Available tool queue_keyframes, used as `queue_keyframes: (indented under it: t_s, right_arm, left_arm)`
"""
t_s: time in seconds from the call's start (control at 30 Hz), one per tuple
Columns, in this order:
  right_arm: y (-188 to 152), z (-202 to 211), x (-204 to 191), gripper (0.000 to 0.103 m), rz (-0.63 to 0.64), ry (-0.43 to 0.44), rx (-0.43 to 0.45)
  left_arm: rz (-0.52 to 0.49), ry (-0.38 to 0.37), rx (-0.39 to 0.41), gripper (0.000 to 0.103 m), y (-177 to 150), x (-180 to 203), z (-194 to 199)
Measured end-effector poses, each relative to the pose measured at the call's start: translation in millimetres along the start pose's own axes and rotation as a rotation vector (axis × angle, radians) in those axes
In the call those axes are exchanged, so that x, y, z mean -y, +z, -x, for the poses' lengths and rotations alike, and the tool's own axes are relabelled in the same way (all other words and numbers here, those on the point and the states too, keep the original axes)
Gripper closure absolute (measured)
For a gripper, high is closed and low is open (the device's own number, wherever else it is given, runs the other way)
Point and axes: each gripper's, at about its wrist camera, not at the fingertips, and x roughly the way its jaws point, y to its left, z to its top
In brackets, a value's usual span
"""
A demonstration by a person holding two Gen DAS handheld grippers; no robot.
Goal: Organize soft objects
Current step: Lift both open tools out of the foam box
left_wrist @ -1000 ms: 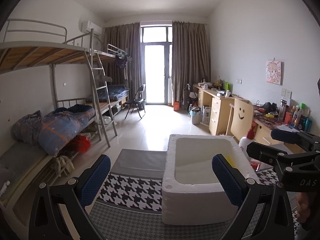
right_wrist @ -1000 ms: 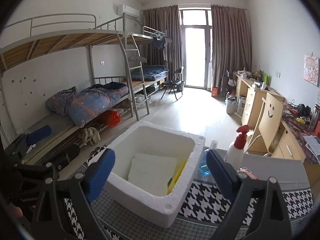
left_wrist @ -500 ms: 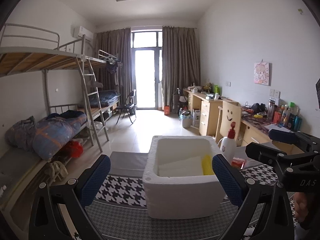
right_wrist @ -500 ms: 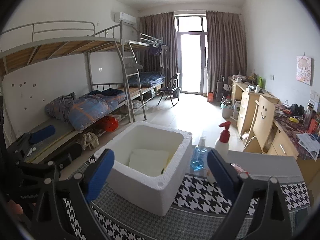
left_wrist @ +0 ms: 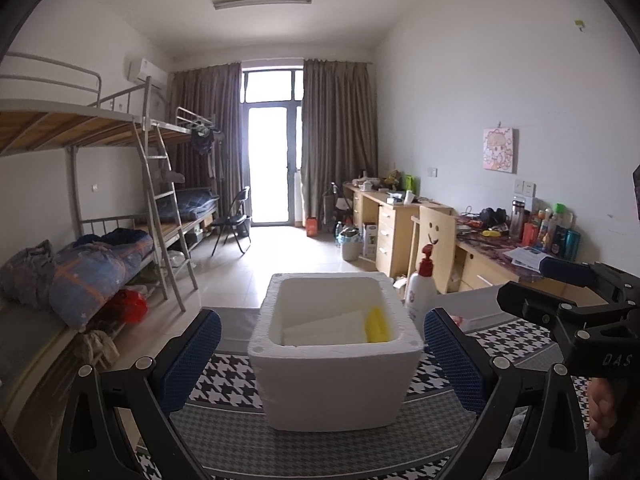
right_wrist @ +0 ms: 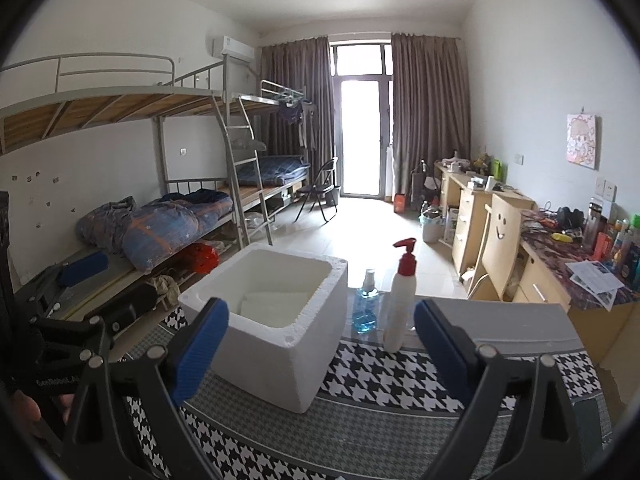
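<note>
Both tools spread wide and empty: left tool (left_wrist: 320, 354), right tool (right_wrist: 320, 342). White foam box (left_wrist: 334, 356) standing on the houndstooth counter (right_wrist: 400, 384), open-topped to take soft things; yellow sponge (left_wrist: 377, 324) and white pad (left_wrist: 324, 328) already inside. Pump bottle (right_wrist: 400, 304) at 3 o'clock of box. "DAS" legible on right tool's body.

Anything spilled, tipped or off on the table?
Nothing stands out. The foam box sits upright on the houndstooth cloth, white and yellow items inside. The pump bottle and blue spray bottle stand upright beside it. Both hand-held grippers are open and empty.
</note>
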Motion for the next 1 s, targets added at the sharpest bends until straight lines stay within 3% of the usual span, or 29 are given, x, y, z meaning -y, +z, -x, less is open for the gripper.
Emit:
queue_keyframes:
  t_s: [1.0]
  right_arm:
    - [-27,47,19,0.007,-0.041,-0.043,0.044]
  left_arm:
    - [-0.017,-0.147,0.01,0.001,-13,30,22]
